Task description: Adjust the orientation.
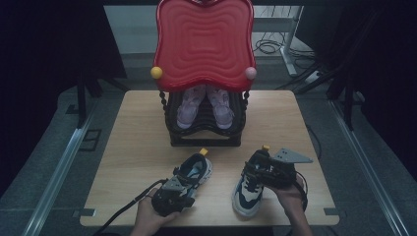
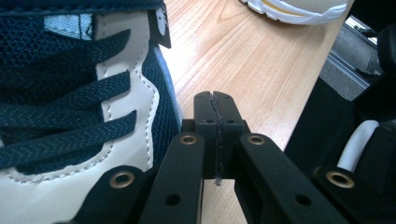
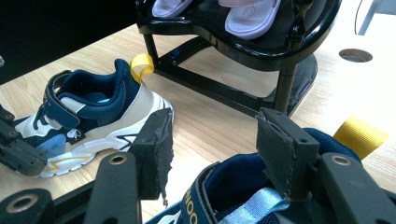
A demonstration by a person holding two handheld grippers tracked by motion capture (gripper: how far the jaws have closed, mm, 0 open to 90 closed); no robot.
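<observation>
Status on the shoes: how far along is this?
Done: a pink pair already sits on the black rack. In hand: the right gripper stands open over the right sneaker's collar; the left gripper is shut beside the left sneaker. Left: both navy sneakers sit on the table.

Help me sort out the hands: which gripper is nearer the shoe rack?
Right. The right gripper sits over the heel of the right-hand shoe, not far from the rack. The left gripper is back at the left-hand shoe's toe, near the table edge.
</observation>
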